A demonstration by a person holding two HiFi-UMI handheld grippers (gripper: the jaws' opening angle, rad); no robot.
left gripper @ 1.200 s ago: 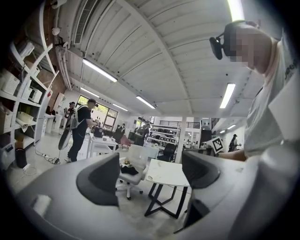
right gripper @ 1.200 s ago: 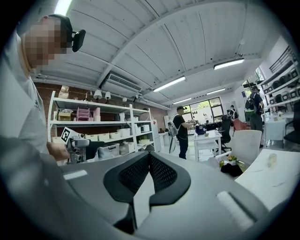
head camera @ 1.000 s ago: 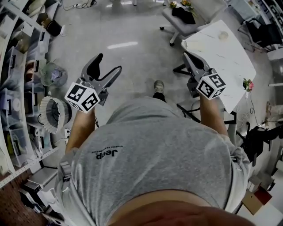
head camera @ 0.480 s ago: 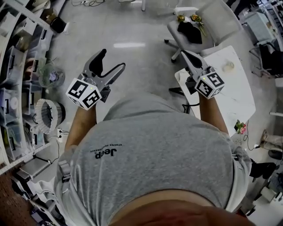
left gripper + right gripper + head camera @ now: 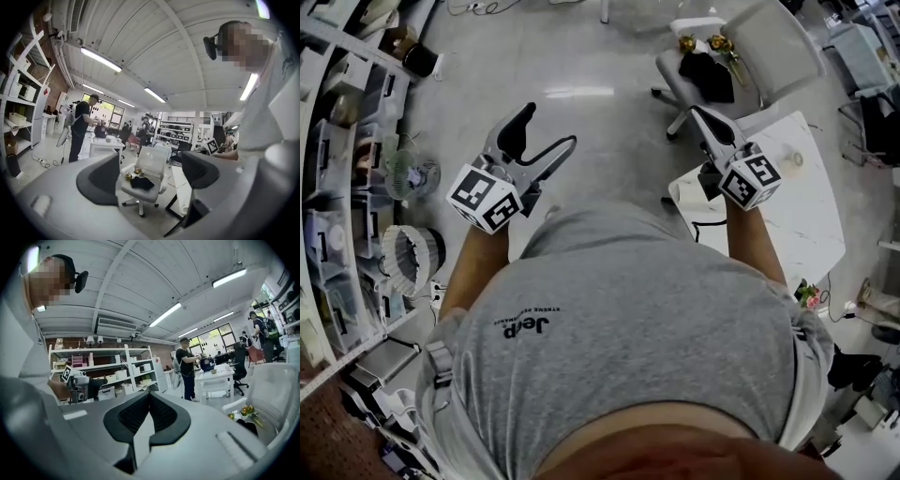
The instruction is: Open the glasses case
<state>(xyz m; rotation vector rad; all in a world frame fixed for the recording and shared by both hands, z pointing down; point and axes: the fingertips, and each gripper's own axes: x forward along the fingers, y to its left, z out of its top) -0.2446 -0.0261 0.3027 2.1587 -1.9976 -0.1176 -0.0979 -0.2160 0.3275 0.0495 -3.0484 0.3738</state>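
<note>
White table: left part lost behind right gripper and holder's forearm. Round thing on tabletop too small to name. Dark bundle and gold bits on chair: can't tell what. Shelving cut off by left edge.

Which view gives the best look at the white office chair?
The left gripper view: the white chair stands whole, seat to base, in mid-picture. The head view shows it only from above; the right gripper view catches only part of it at its right edge.
</note>
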